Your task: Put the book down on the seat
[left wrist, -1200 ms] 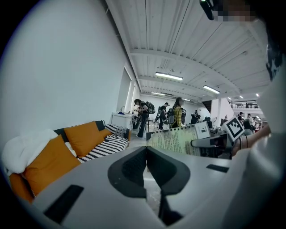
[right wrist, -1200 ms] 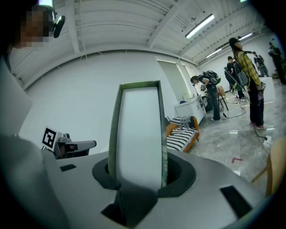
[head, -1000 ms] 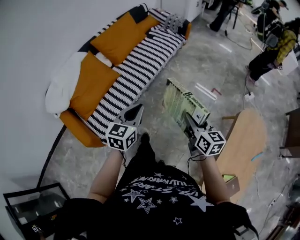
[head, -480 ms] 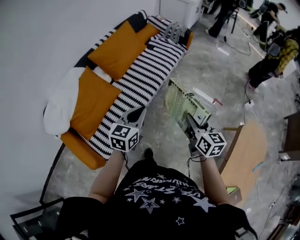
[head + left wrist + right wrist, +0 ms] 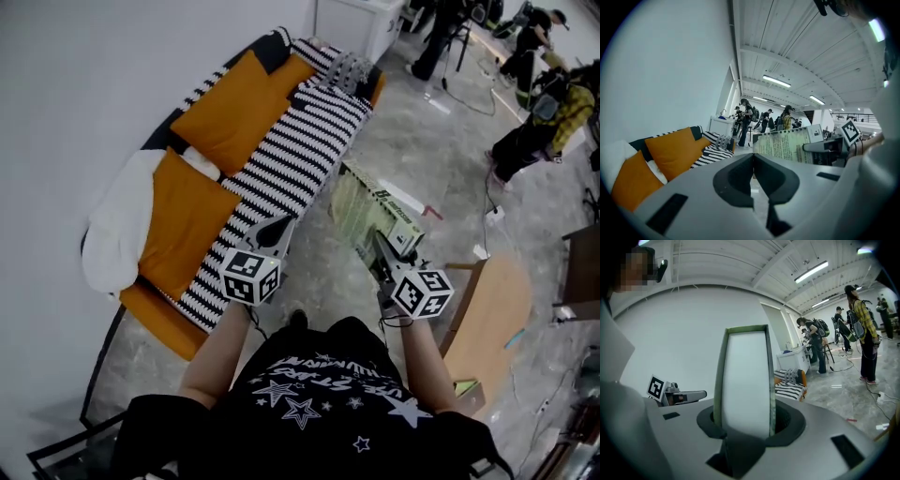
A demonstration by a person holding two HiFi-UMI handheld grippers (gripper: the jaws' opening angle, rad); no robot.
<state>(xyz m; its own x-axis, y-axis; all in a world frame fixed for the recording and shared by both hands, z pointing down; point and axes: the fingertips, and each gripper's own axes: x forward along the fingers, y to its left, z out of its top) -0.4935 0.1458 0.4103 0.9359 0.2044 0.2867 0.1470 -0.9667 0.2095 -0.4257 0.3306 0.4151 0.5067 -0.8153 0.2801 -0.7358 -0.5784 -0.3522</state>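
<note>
**Nearer the sofa [image 5: 159, 317] with the book [image 5: 367, 208]**

Both hands have come forward over the last second, and the sofa's near end now lies lower in the head view. At far left a white pillow [image 5: 117, 220] leans beside two orange cushions [image 5: 192, 202], which back the black-and-white striped seat [image 5: 286, 150]. Next, the left hand-held gripper [image 5: 274, 227] is clenched on nothing, its tip overlapping the seat's edge in the head view. Right of it, the green-covered book hangs in the air above the grey floor [image 5: 422, 150], clear of the seat. The right hand-held gripper [image 5: 379, 242] grasps its lower edge. The cover print is too small to read.
</note>
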